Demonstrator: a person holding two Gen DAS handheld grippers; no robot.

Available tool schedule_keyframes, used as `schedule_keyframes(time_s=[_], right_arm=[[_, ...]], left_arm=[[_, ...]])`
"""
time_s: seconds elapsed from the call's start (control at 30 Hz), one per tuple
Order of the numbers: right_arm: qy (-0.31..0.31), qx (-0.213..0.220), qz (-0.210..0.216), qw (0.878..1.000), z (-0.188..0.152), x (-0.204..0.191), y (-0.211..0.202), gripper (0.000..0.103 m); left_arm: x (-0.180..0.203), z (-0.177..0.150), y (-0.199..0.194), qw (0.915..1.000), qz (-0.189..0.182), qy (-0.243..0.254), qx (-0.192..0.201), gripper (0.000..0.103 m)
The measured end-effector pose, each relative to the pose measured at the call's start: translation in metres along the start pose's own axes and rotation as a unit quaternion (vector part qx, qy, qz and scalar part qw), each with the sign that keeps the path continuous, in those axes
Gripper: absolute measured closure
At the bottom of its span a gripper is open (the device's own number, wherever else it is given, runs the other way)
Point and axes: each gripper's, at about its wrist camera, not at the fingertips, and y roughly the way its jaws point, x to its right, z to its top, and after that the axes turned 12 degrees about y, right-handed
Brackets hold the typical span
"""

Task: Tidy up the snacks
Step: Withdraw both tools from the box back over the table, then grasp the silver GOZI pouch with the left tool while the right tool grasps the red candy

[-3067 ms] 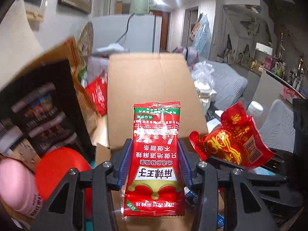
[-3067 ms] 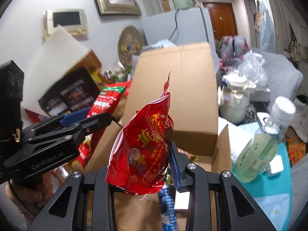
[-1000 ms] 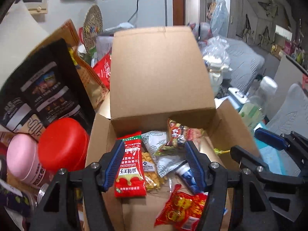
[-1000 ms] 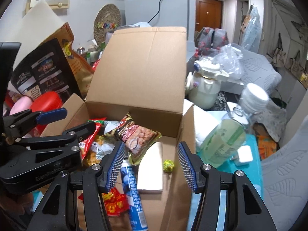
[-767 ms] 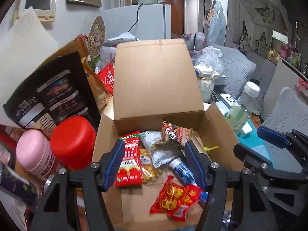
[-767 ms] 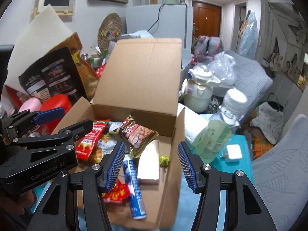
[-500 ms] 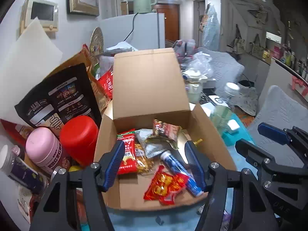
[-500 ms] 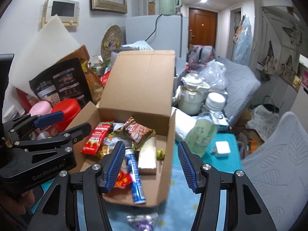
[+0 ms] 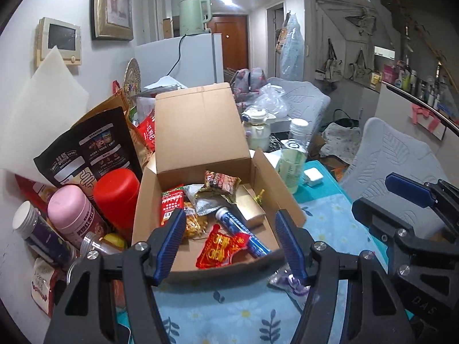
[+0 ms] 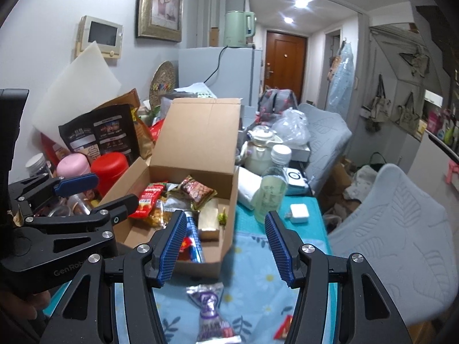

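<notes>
Left gripper (image 9: 228, 236): your jaws stand wide and carry nothing; they hover above the near edge of the cardboard box (image 9: 149, 197).
Right gripper (image 10: 222, 245): your jaws are also spread wide with nothing between them, poised over the blue floral tabletop (image 10: 252, 261) just right of the box.
Box contents: a tall red sachet (image 9: 171, 207), a dark peanut packet (image 9: 221, 183), a blue tube (image 9: 242, 230), a crumpled red packet (image 9: 219, 248) and a gold bar (image 9: 252, 207) lie loose inside; the lid stands upright at the back.
Next snack: a purple-and-silver wrapped snack (image 10: 210, 312) lies on the tabletop just in front of the box, below and between your right jaws. It appears to be the piece left to collect.
A second stray: a small red wrapper (image 10: 282, 328) shows at the lower edge of the right wrist view, too cropped to identify.
Handling: you should expect the purple packet to be light, soft and crinkly, with slick foil that may slide. Its twisted ends look flimsy.
Where to grip: take it across the fuller middle, not by the thin tails, and close gently so the contents are not crushed.
Risk: the packet lies flat, so your lower finger may push it along the cloth instead of catching it.
</notes>
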Motion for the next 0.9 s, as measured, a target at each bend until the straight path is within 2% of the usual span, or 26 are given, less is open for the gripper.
schedule_keyframes(time_s=[0.53,0.7,0.9], right_arm=[[0.023,0.006,-0.037,0.999,-0.048,0.019,-0.047,0.041],[0.035,0.004,-0.052,0.998,-0.066,0.031,-0.051,0.039],[0.051,-0.003,-0.080,0.995,-0.087,0.052,-0.053,0.039]], left_arm=[[0.040,-0.036,-0.020,0.9984,-0.042,0.037,-0.005,0.039],[0.055,-0.044,-0.015,0.9958,-0.070,0.058,-0.009,0.039],[0.085,-0.059,0.001,0.9925,-0.091,0.075,-0.034,0.039]])
